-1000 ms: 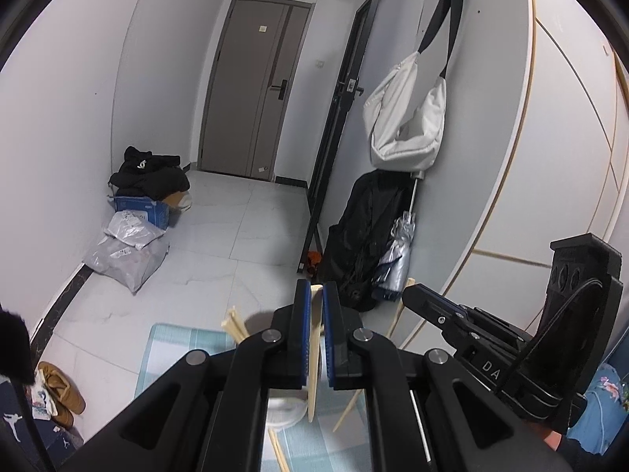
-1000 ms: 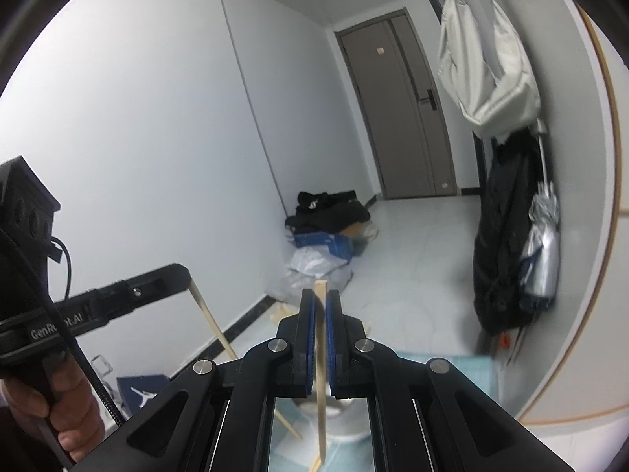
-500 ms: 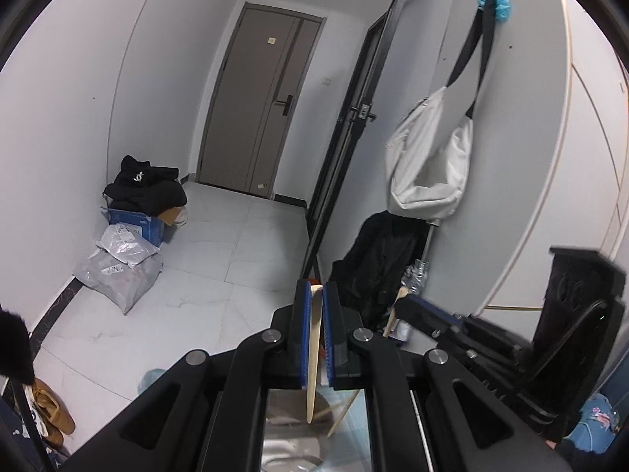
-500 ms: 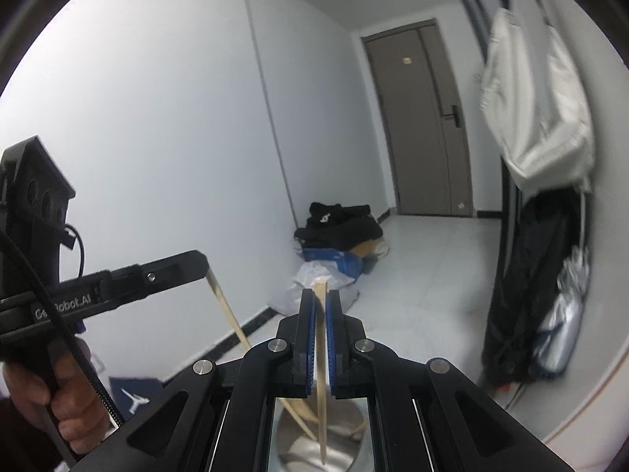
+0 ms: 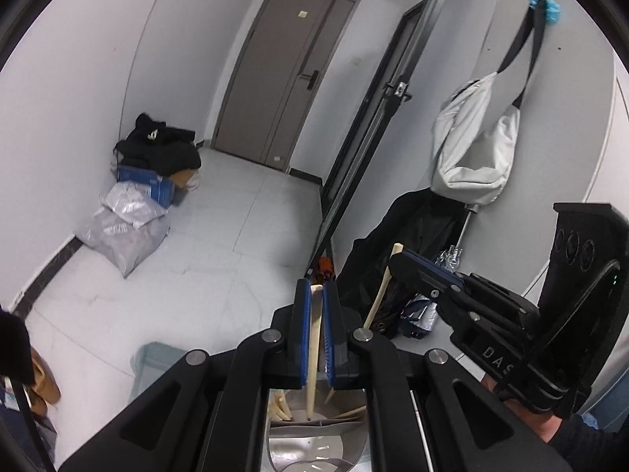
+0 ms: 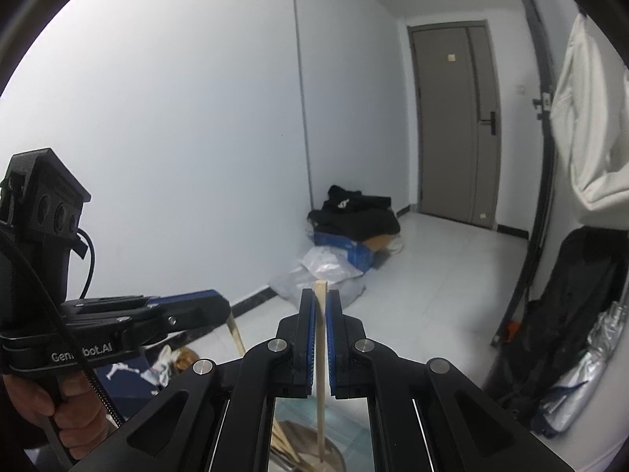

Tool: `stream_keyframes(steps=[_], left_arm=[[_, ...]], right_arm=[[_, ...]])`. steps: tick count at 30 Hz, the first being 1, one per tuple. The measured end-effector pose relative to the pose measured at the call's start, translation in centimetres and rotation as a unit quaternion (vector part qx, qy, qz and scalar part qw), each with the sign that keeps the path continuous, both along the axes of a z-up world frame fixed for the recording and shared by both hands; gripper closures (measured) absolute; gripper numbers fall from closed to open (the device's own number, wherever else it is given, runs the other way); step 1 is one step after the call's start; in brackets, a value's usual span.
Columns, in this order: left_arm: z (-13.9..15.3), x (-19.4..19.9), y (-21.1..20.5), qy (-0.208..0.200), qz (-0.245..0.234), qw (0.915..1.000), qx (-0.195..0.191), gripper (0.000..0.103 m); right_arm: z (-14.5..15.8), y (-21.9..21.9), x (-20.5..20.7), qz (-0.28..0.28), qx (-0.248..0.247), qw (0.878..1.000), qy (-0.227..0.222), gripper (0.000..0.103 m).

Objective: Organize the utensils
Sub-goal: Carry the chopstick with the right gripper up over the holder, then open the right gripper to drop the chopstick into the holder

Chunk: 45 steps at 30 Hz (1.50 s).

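Holding: left gripper (image 5: 317, 295) jaws closed on one wooden chopstick (image 5: 313, 348); right gripper (image 6: 320, 303) jaws closed on a second chopstick (image 6: 321, 369).
Location: both sticks hang near upright, tips reaching into the metal holder (image 5: 314, 444) at lower centre; more chopsticks lean inside.
Handling: judged light, stiff, smooth; liable to pivot. Grip near the upper end.
Clearance: holder rim mostly hidden by the jaws; grippers sit near each other, floor (image 5: 220, 244) beyond is open.

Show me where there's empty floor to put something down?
The pale tiled floor is bare between the bags by the left wall and the black coat, up to the door. The metal holder already has chopsticks.
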<state>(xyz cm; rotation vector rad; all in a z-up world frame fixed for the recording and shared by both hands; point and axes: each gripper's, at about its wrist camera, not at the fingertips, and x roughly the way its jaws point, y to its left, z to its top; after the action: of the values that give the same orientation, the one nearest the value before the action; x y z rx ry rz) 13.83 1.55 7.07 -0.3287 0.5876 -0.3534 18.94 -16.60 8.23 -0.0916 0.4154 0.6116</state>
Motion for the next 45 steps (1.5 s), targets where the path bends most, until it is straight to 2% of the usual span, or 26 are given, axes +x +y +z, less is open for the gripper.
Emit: stream_keyframes(steps=[10,24,36,45], left_arm=[[-1.3,0.4,-0.1,0.019,-0.003,0.9998,0.006,0.1],[-2.2,0.3,-1.0,0.036,-0.012,0.9986,0.038,0.1],[-3.4,0.0,-1.9,0.049,-0.023,0.9968,0.059,0.1],[-4.7,0.0,-2.2,0.066,-0.022,0.9943,0.081,0.1]], right_arm=[[-3.6,1.0,-0.3,0.04,-0.045,0.998,0.01,0.099],[-5.7,0.5,0.1,0.029,-0.064,0.997,0.027,0.099],[-6.5,-0.4,0.0,0.017,-0.045,0.997,0.053,0.099],[-7.8,-1.3,-0.6,0.001,-0.012,0.996,0.086,0.099]])
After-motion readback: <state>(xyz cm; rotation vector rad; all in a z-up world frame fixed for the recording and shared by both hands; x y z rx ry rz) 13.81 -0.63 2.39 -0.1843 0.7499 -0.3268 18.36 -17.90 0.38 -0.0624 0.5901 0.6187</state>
